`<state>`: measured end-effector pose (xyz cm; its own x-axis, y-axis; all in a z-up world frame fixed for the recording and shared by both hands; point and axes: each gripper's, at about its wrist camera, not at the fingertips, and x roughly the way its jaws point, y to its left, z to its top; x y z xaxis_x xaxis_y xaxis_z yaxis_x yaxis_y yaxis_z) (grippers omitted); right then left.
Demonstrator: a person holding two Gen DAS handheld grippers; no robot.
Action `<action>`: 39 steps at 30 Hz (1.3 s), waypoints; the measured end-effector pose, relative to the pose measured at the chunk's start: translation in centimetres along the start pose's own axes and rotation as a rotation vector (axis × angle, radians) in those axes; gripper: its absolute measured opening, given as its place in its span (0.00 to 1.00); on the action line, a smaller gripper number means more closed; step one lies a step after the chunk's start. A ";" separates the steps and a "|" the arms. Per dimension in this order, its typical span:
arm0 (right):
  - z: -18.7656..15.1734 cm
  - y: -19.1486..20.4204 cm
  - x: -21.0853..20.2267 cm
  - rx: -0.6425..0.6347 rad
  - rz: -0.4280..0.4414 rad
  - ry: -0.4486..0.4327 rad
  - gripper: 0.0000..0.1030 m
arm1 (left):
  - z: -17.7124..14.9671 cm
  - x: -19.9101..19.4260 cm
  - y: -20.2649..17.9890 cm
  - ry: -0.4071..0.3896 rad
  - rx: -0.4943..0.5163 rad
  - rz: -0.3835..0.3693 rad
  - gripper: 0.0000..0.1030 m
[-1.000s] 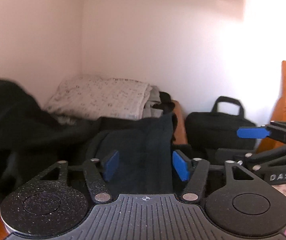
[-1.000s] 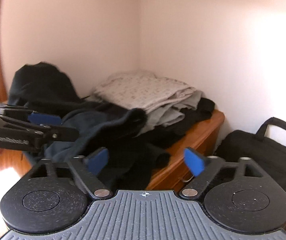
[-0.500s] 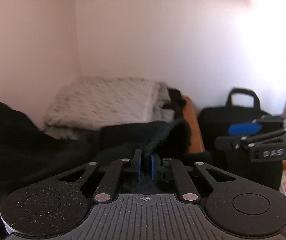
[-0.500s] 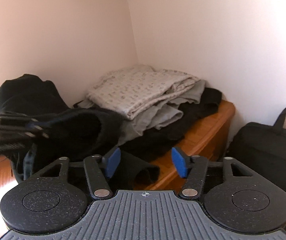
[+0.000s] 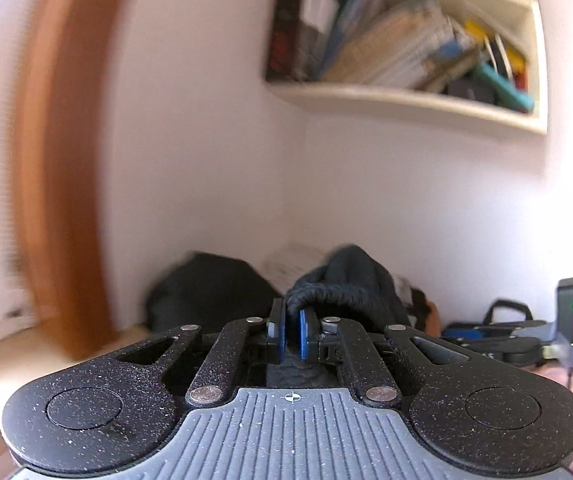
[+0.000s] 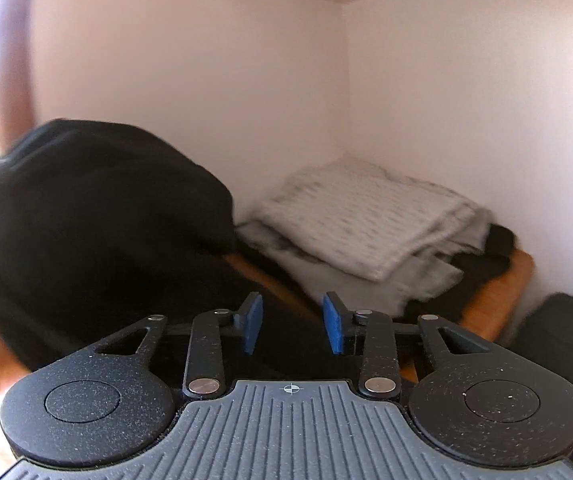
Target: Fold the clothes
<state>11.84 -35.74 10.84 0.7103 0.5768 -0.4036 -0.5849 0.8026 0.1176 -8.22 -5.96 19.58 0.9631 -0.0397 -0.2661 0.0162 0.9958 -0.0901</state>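
My left gripper point(image 5: 291, 334) is shut on the ribbed edge of a dark knit garment point(image 5: 346, 284) and holds it up, tilted toward the wall. The garment shows in the right wrist view point(image 6: 86, 216) as a big dark mass hanging at the left. My right gripper point(image 6: 292, 326) is open, with dark cloth lying between its blue pads but not pinched. It also shows at the right edge of the left wrist view point(image 5: 498, 342). The wooden table point(image 6: 498, 300) lies under the clothes.
A stack of folded light patterned and grey clothes point(image 6: 366, 220) sits on the table in the corner. A black pile point(image 5: 206, 292) lies left of it. A wall shelf with books point(image 5: 406, 52) hangs above. A black bag point(image 5: 506, 314) stands right of the table.
My left gripper has risen and tilted up with the dark garment, so the shelf is now in view. The garment has lifted off the table. My right gripper has moved forward and stays open.
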 end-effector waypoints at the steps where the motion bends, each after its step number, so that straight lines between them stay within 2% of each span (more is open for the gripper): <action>1: 0.3 1.2 -0.1 -0.009 0.014 -0.005 0.33 | -0.1 -2.2 0.9 -0.019 -0.013 0.017 0.06; 7: 1.2 8.8 -0.3 -0.072 0.123 -0.026 0.33 | -1.9 -14.0 8.4 -0.106 -0.106 0.168 0.06; 9: 1.1 11.2 0.1 -0.101 0.154 -0.022 0.33 | -3.3 -17.1 11.4 -0.105 -0.142 0.220 0.06; 11: 0.9 13.6 0.5 -0.127 0.184 -0.016 0.33 | -5.3 -19.2 14.0 -0.070 -0.164 0.259 0.06; 14: 0.2 16.1 1.9 -0.156 0.212 0.015 0.33 | -9.0 -20.0 16.6 -0.010 -0.212 0.278 0.06; 17: -0.4 17.0 4.0 -0.162 0.223 0.044 0.33 | -11.9 -19.2 17.8 0.027 -0.250 0.264 0.07; 22: -0.1 16.6 7.3 -0.148 0.228 0.068 0.36 | -15.2 -17.4 18.5 0.031 -0.314 0.221 0.08; 24: 0.2 16.0 9.1 -0.125 0.225 0.088 0.44 | -16.0 -16.6 19.2 0.034 -0.352 0.198 0.08; 26: 0.4 15.0 11.2 -0.072 0.250 0.131 0.69 | -16.5 -16.1 19.2 0.061 -0.344 0.195 0.13; 28: 0.3 13.9 13.1 -0.018 0.295 0.154 0.73 | -16.8 -16.3 19.2 0.068 -0.340 0.190 0.13; 30: 0.1 13.3 14.8 -0.004 0.308 0.159 0.82 | -17.0 -16.5 19.6 0.066 -0.361 0.181 0.16; 31: -0.1 13.2 15.6 -0.009 0.312 0.175 0.91 | -17.0 -16.6 19.7 0.068 -0.362 0.186 0.20; 34: -0.7 13.3 17.3 -0.062 0.337 0.219 0.95 | -17.2 -16.8 19.6 0.073 -0.338 0.216 0.29; 36: -0.9 13.3 17.8 -0.084 0.346 0.222 0.99 | -17.2 -17.3 19.5 0.078 -0.340 0.243 0.39; 39: -1.0 12.7 18.5 -0.069 0.391 0.233 1.00 | -17.5 -18.6 19.0 0.081 -0.356 0.313 0.53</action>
<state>17.09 -15.02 3.95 0.3288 0.7783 -0.5349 -0.8218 0.5149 0.2441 -30.54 12.25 5.99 0.8828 0.2375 -0.4053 -0.3783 0.8711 -0.3133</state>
